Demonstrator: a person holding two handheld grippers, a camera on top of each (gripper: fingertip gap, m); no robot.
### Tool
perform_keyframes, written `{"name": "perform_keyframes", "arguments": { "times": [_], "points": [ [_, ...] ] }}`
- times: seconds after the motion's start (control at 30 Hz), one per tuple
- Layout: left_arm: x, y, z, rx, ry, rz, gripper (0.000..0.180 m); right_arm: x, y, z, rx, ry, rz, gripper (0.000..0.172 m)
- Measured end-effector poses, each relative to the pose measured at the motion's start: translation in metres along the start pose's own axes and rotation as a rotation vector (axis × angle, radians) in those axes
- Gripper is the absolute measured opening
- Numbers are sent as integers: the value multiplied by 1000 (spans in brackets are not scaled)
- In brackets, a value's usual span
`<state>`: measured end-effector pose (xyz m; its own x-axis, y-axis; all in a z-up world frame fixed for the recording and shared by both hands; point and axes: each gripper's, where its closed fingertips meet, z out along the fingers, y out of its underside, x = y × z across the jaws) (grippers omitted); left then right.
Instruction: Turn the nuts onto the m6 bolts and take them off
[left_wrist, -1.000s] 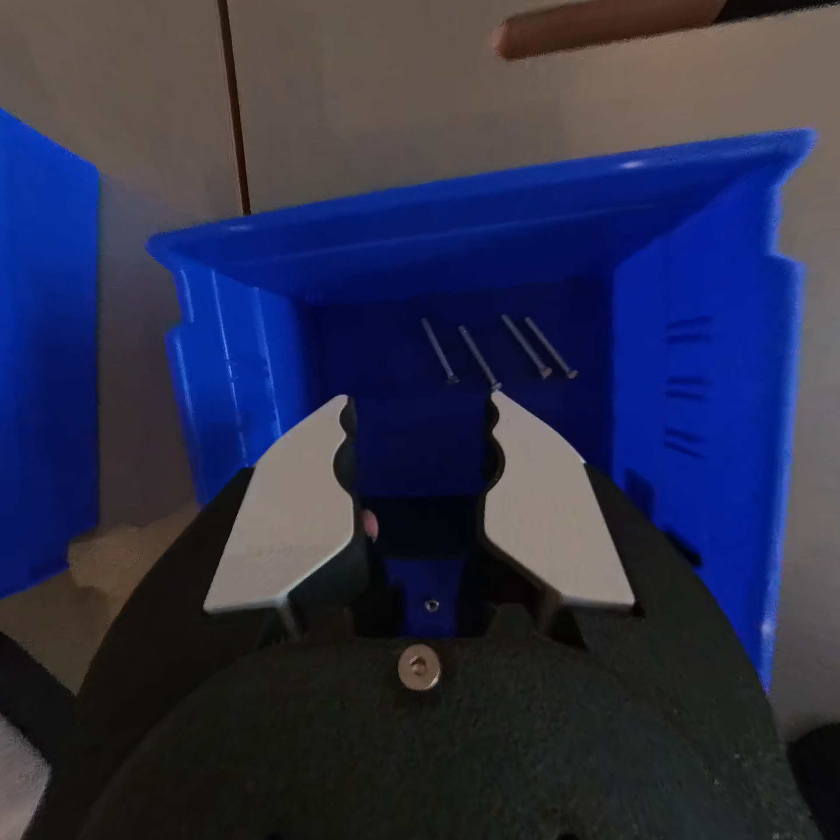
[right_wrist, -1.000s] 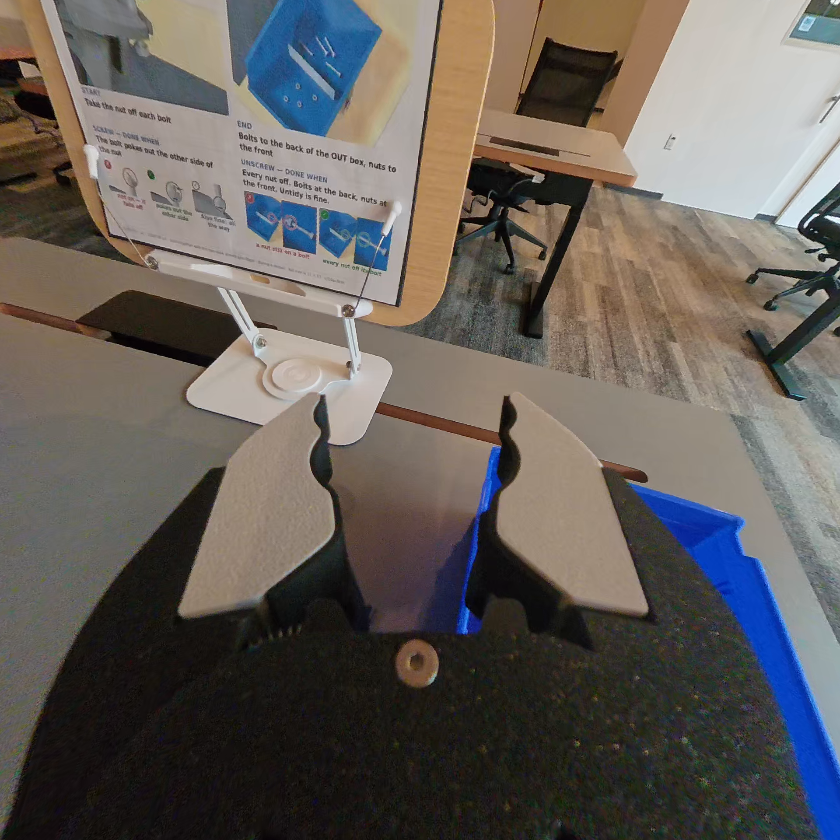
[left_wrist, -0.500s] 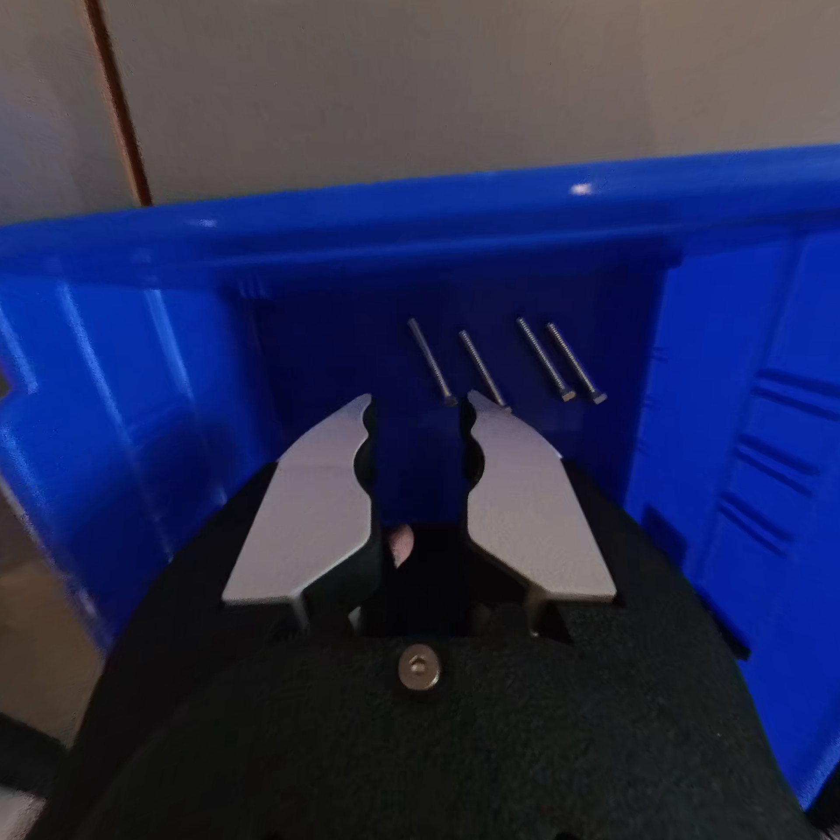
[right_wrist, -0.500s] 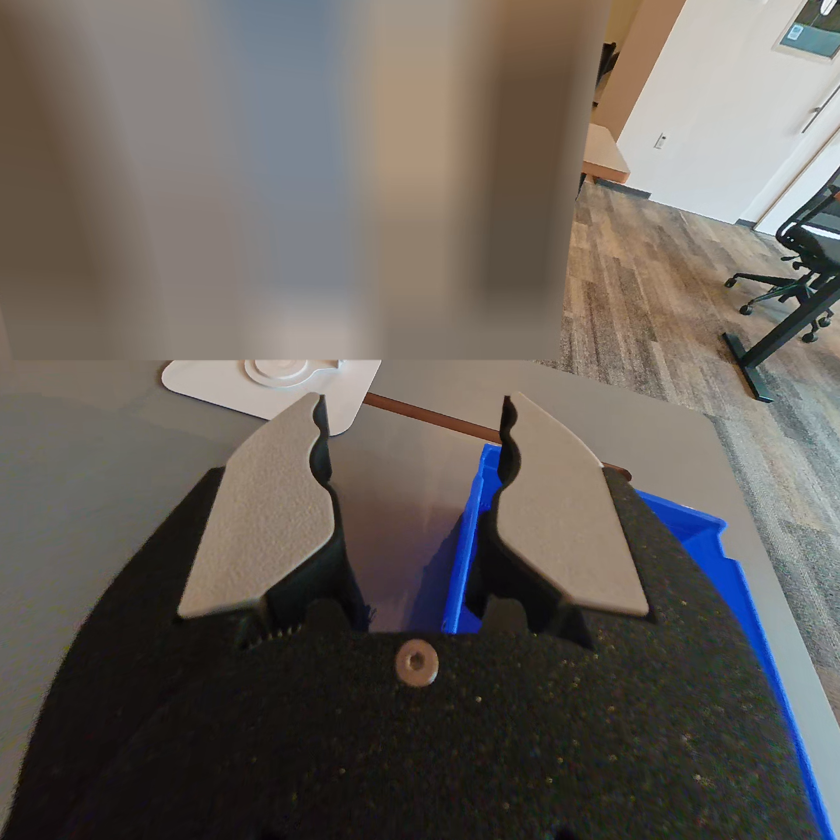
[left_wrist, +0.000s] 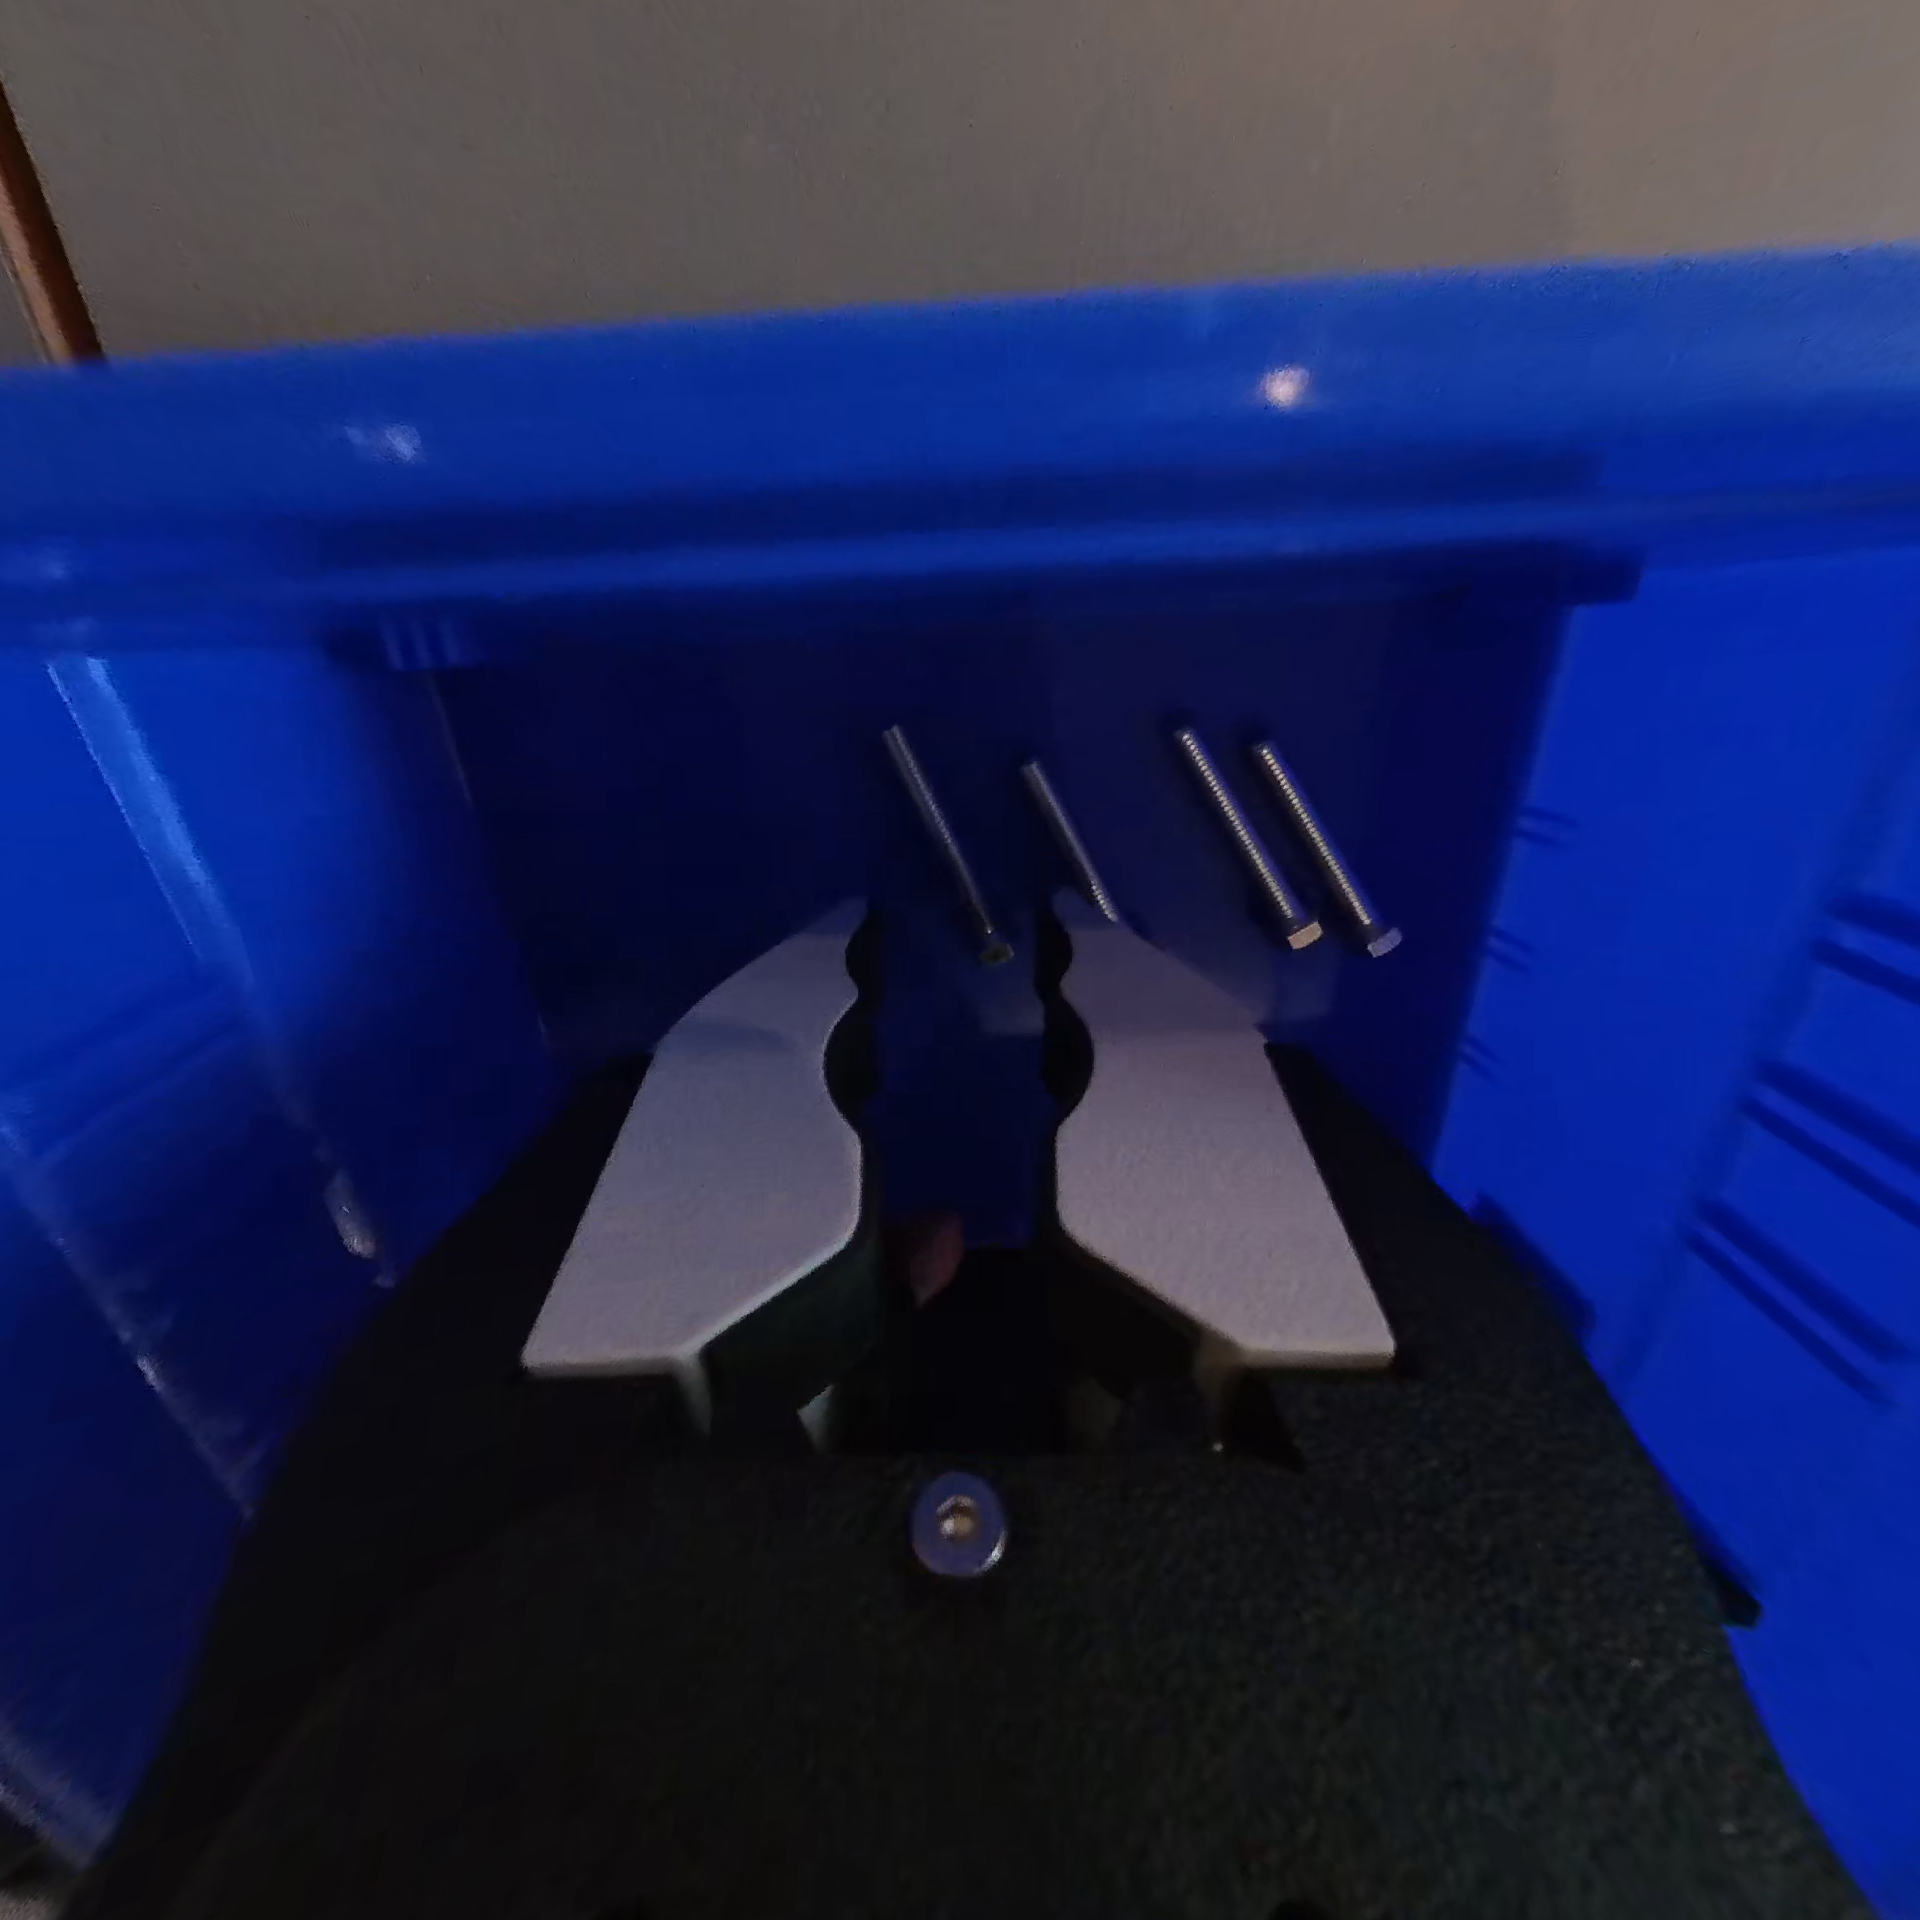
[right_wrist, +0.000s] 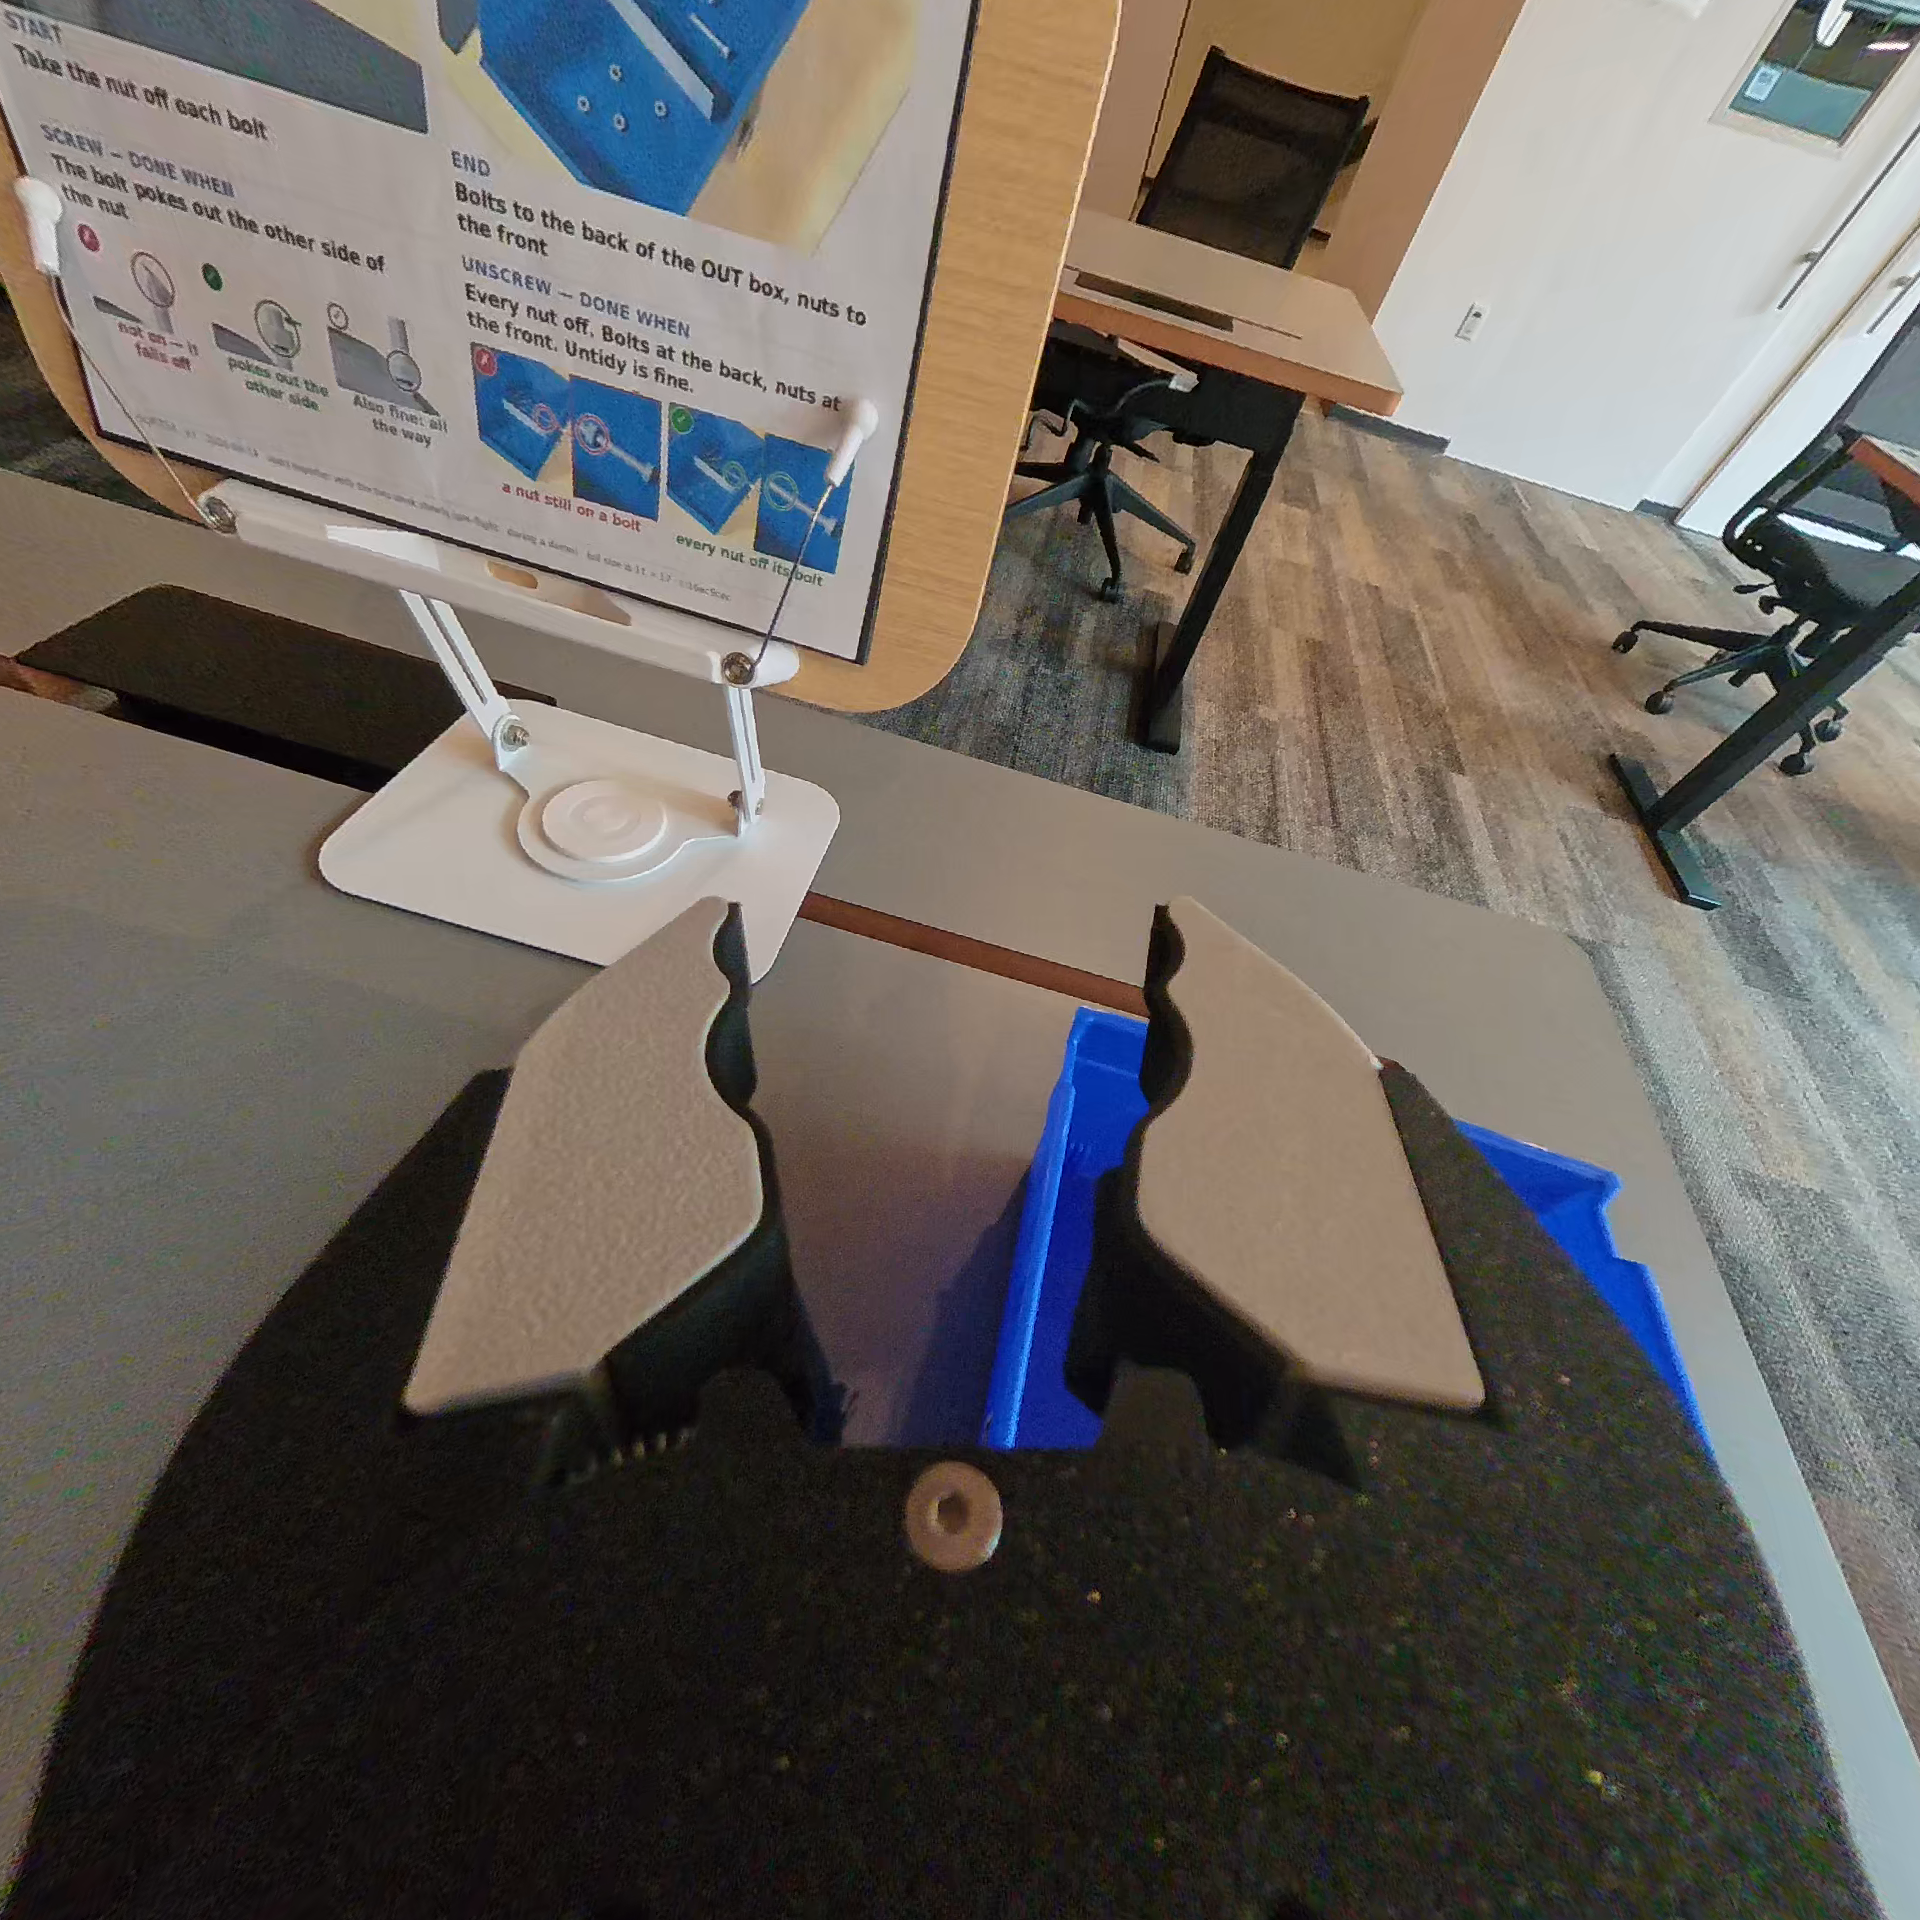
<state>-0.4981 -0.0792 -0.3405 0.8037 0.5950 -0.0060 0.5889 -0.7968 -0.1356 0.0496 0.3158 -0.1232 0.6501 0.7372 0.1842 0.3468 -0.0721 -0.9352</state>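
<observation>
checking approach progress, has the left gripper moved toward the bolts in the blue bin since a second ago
Yes. The left gripper has moved forward into the blue bin: the rim fills the view, and its open fingertips now flank the leftmost bolt.

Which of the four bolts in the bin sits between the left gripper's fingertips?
The leftmost bolt: its head lies between the open left gripper fingertips, untouched.

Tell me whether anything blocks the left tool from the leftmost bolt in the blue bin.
Nothing visible does. The left tool is open inside the blue plastic bin, and the leftmost thin steel bolt lies on the bin floor just ahead, its head showing in the gap between the tips. The second bolt lies close beside the right fingertip.
</observation>
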Motion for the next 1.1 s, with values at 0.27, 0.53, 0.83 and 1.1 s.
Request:
{"name": "perform_keyframes", "arguments": {
  "times": [0.27,0.53,0.83,1.1],
  "points": [
    [-1,3,1,-18,-21,23,10,0,-1,-2,4,0,-10,73],
    [-12,-10,-41,195,-84,16,9,-6,-3,-2,5,-25,-8,71],
    [64,-41,-143,681,48,155,8,-54,-22,-4,73,-208,-16,65],
    [211,-25,-224,1030,383,447,8,-134,-54,-25,209,-570,20,64]
  ]
}}
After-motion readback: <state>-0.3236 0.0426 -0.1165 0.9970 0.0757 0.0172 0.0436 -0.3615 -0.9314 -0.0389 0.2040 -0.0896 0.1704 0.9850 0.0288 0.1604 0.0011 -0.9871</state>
